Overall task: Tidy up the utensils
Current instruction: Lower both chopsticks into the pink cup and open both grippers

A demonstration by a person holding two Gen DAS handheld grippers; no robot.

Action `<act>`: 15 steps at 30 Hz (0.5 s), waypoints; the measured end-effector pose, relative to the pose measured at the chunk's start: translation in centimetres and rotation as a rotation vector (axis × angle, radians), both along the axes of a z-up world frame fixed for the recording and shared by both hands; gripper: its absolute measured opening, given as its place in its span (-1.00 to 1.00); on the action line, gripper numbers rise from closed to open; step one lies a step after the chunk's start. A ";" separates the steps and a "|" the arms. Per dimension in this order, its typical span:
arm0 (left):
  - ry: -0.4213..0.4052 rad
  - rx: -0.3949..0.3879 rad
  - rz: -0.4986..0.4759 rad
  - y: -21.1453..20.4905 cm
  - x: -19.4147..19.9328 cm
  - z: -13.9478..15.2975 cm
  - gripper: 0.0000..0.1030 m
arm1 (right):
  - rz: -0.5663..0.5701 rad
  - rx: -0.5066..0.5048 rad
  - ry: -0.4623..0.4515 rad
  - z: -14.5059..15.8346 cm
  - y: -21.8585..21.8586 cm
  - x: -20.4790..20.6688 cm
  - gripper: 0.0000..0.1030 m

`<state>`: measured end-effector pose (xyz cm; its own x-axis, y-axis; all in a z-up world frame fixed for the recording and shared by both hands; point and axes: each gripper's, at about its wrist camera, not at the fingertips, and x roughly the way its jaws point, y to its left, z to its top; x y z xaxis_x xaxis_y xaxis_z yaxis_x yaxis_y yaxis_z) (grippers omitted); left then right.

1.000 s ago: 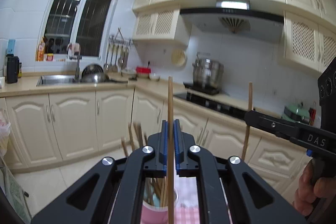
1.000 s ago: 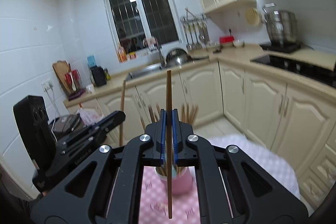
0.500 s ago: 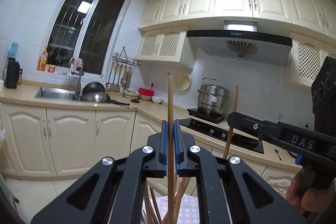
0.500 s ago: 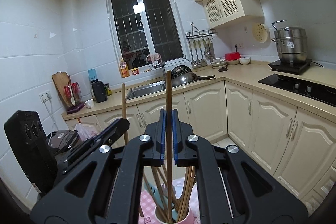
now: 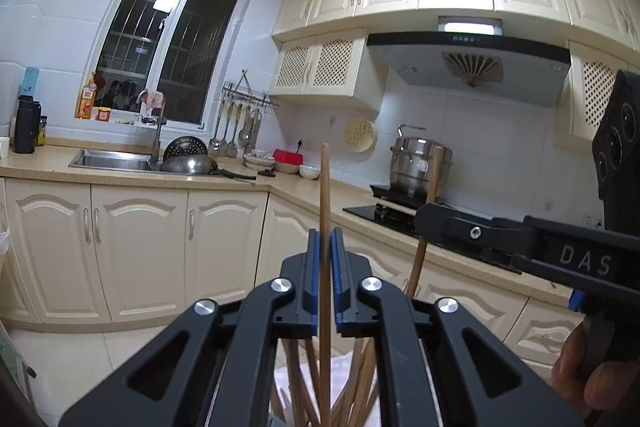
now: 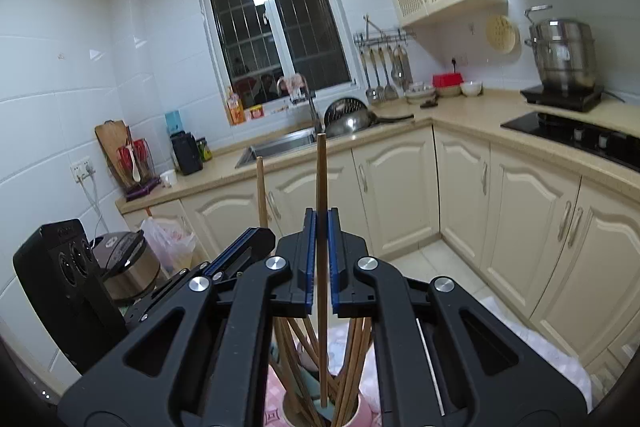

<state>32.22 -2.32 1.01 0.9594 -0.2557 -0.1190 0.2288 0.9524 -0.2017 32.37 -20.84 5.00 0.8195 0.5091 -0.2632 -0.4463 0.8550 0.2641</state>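
Wooden chopsticks are standing upright, one pinched in each gripper. The left gripper (image 5: 325, 275) is clamping its chopstick (image 5: 325, 195) between narrow fingers; the right gripper (image 6: 321, 259) is clamping another chopstick (image 6: 321, 179), whose lower tip is reaching inside the pink cup (image 6: 360, 413) of chopsticks below.

The right hand-held gripper (image 6: 320, 239) clamps an upright wooden chopstick (image 6: 321, 179) between its blue pads. The chopstick's lower end dips into a pink cup (image 6: 362, 409) that holds more chopsticks fanned outward. The cup stands on a pink checked cloth (image 6: 276, 415). Just beside it on the left, the left hand-held gripper (image 6: 256, 239) grips a second upright chopstick (image 6: 261, 187).
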 end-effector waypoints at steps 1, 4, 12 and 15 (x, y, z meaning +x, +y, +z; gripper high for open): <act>0.009 0.002 0.001 0.1 0.0 -0.5 -0.78 | 0.012 0.001 0.016 -0.4 0.0 0.2 -0.87; 0.024 -0.015 0.006 0.7 -0.4 -1.0 0.23 | 0.023 0.007 0.056 -1.1 -0.5 0.2 -0.66; 0.002 0.045 0.025 1.4 -3.5 1.6 0.90 | -0.061 0.108 0.045 -0.1 -4.0 -1.7 0.88; 0.052 0.111 0.050 0.9 -4.3 2.6 0.91 | -0.093 0.100 0.054 0.3 -4.6 -2.3 0.88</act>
<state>27.93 -1.42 3.58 0.9624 -0.1898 -0.1943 0.1721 0.9795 -0.1047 30.04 -25.46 5.34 0.8502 0.4577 -0.2600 -0.3496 0.8602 0.3711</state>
